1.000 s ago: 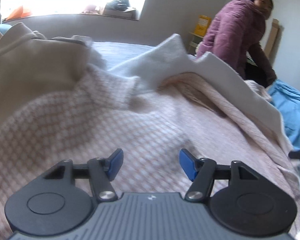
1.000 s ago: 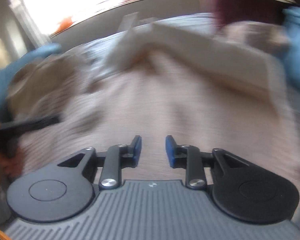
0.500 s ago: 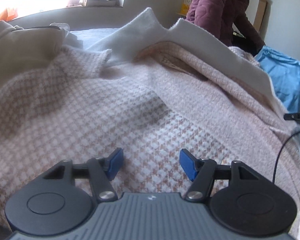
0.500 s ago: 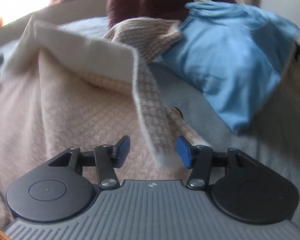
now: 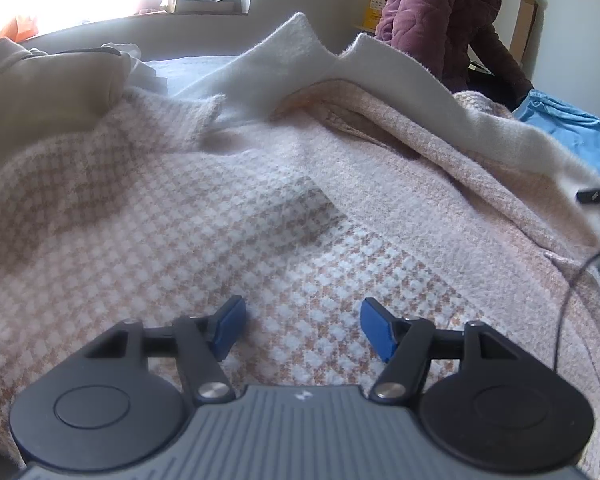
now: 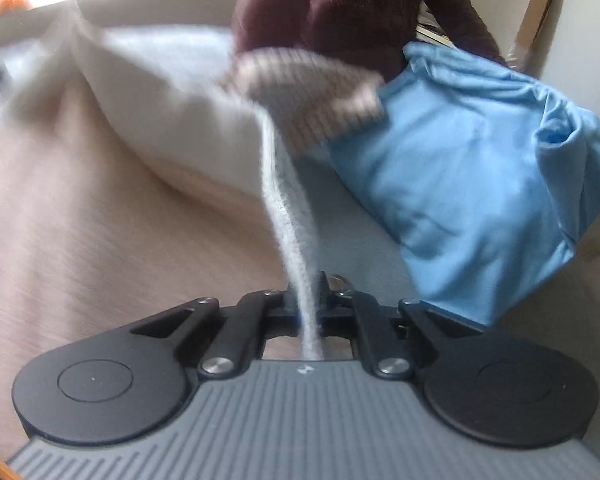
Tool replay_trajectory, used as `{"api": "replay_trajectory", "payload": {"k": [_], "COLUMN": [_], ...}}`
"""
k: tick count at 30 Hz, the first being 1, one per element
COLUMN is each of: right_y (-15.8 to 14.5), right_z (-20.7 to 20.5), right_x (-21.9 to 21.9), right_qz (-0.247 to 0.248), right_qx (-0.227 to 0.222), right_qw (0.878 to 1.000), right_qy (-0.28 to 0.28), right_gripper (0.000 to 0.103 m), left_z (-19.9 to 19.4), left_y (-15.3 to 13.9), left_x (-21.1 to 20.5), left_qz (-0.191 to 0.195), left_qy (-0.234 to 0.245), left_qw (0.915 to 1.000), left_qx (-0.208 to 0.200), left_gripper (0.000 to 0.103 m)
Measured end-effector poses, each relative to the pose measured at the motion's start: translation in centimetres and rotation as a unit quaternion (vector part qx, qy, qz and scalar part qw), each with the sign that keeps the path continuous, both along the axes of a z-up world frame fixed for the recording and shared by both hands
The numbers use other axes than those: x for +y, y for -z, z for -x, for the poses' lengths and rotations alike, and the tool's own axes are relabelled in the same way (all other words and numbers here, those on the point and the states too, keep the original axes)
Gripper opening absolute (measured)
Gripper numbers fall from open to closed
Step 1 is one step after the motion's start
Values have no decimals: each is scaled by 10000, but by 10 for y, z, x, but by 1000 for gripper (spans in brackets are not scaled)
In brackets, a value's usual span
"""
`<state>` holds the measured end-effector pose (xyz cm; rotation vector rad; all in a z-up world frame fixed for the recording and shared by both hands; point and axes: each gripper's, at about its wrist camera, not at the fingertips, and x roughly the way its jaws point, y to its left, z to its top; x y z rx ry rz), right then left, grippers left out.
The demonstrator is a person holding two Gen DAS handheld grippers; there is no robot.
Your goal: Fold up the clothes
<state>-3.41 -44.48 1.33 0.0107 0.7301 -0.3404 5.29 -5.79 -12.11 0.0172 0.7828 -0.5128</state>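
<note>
Coat [image 5: 188,208], pink-and-white houndstooth with a cream lining [image 5: 400,76], is spread wide over the bed [image 6: 364,240], its front turned back so that the lining is shown along the far edge. A strip of its edge [image 6: 288,216] is pinched in the right hand-held gripper [image 6: 310,300], whose jaws are pressed together on the cloth; the strip is drawn taut from the jaws up toward the turned-back flap. The right view is blurred, so finer detail of the weave is lost there. The left hand-held gripper [image 5: 302,332] is held over the patterned face of the coat with its blue pads [image 5: 230,330] standing well apart and nothing clamped between them; whether the pads touch the fabric cannot be told. A blue garment [image 6: 480,168] is heaped on the bed just beside the coat's right edge. A beige garment [image 5: 40,96] is seen at the far left. A person in a maroon quilted jacket [image 5: 440,16] is bent over at the far side of the bed.
</note>
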Motion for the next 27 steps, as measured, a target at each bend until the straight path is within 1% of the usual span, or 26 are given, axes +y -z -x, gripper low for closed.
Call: {"api": "replay_trajectory", "payload": {"k": [2, 4, 7, 9, 11, 13, 14, 15, 17, 18, 20, 22, 23, 25, 27], "right_y": [-26, -48, -72, -79, -76, -65, -57, -49, -34, -28, -18, -9, -3, 9, 15], "right_z": [15, 26, 42, 52, 62, 72, 77, 80, 85, 86, 84, 84, 81, 73, 69], "right_x": [13, 31, 68, 99, 132, 163, 176, 185, 202, 207, 215, 225, 228, 232, 238], "right_qz": [-543, -1046, -1574, -1731, -1627, -1459, -1407, -1327, -1128, -1110, -1176, -1091, -1046, -1020, -1058], "right_qx": [-349, -524, -490, -236, 219, 785, 1086, 1338, 1786, 1942, 2179, 2404, 2554, 2891, 3251], "right_qw": [9974, 9899, 9728, 9571, 9388, 9156, 9026, 8928, 8758, 8696, 8620, 8550, 8538, 8522, 8428], "right_qy": [-328, -795, -1625, -2310, -3027, -3664, -3921, -4091, -4340, -4402, -4424, -4465, -4414, -4239, -4157], "right_gripper": [3, 3, 3, 3, 3, 3, 3, 3, 3, 3, 3, 3, 4, 7, 16], "left_z": [0, -1, -2, -2, -2, -4, -4, -5, -7, -8, -9, -10, -11, -11, -12], "left_y": [-1, -3, -4, -4, -4, -4, -3, -3, -3, -3, -3, -3, -3, -4, -6], "left_x": [2, 3, 5, 7, 9, 13, 15, 16, 20, 22, 27, 32, 34, 39, 45], "left_qz": [59, 100, 86, 101, 160, 249, 292, 333, 420, 465, 560, 665, 719, 781, 835], "left_qy": [-26, -41, -6, 11, 2, -30, -44, -57, -71, -74, -112, -152, -169, -178, -205], "left_qw": [10000, 9999, 9999, 9999, 9998, 9995, 9994, 9992, 9988, 9985, 9979, 9971, 9967, 9962, 9957], "left_qx": [40, 90, 121, 130, 146, 180, 198, 216, 252, 270, 295, 329, 348, 355, 345], "left_gripper": [65, 65, 65, 65, 65, 65, 65, 65, 64, 64, 64, 64, 64, 64, 64]}}
